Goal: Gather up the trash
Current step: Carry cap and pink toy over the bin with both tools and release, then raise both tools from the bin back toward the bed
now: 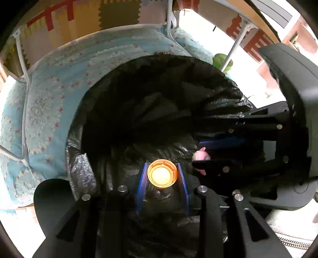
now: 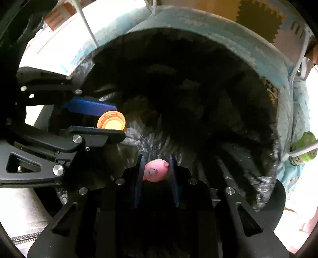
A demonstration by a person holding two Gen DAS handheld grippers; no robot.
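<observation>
A black trash bag (image 1: 159,95) gapes wide below both grippers, its dark mouth (image 2: 188,89) filling both views. My left gripper (image 1: 162,174) is shut on an orange bottle cap (image 1: 162,173), which is also seen from the side as the orange cap (image 2: 111,123) in the right wrist view. My right gripper (image 2: 156,168) is shut on a small pink piece of trash (image 2: 156,171), which shows as a pink lump (image 1: 200,155) in the left wrist view. Both grippers point steeply down over the bag's mouth, side by side.
The bag rests against a light blue quilted cushion (image 1: 45,123) on a white metal-framed chair (image 1: 21,65). A green bottle (image 2: 303,148) lies beyond the bag's rim, also visible as a green bottle (image 1: 220,60). A patterned mat (image 1: 83,17) covers the floor behind.
</observation>
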